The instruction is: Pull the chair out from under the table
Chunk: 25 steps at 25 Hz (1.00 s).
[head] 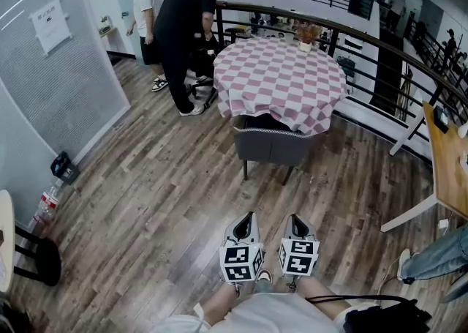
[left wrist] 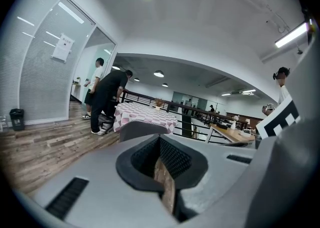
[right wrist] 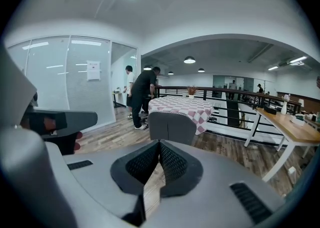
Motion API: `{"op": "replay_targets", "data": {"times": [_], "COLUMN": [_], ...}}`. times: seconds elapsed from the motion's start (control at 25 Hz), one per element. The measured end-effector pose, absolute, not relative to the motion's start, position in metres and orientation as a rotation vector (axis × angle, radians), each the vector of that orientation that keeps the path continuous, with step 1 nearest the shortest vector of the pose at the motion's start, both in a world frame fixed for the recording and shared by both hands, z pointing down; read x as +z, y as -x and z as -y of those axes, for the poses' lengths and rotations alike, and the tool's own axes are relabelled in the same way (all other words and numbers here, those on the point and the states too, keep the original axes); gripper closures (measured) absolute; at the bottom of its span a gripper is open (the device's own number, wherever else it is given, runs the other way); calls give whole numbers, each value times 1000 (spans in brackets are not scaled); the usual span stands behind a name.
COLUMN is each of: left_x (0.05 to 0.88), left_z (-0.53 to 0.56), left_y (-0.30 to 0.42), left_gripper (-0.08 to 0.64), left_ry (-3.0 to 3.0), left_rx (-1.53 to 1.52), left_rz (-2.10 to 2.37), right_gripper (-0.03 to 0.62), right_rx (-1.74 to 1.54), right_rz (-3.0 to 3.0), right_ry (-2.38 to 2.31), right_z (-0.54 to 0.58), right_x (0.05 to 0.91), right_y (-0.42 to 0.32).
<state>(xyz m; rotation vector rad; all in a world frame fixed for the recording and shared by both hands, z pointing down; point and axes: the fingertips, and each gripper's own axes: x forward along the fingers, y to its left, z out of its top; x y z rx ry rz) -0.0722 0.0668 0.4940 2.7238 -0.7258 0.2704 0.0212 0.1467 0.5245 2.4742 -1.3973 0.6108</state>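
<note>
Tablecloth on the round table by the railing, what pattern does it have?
The fabric tablecloth is checked in pink and white squares; the head view shows it best.

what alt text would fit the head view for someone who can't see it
A grey chair sits tucked under a round table draped in pink-and-white checks. The left gripper and right gripper point at it from low in frame, not touching; two people stand beyond the table.

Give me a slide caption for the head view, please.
Left gripper and right gripper, both closed, point at a grey chair tucked under a checked-cloth table; two people stand beyond.
</note>
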Motion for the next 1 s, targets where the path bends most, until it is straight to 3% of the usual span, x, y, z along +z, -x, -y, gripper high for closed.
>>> {"op": "replay_targets", "data": {"times": [1.0], "left_x": [500], "left_z": [-53], "left_y": [-45], "left_gripper": [561], "left_ry": [-2756], "left_rx": [334], "left_rz": [722], "right_gripper": [574], "right_rx": [658], "right_rz": [1396], "right_ry": [-2487], "right_z": [-136], "right_x": [536], "right_y": [-144]}}
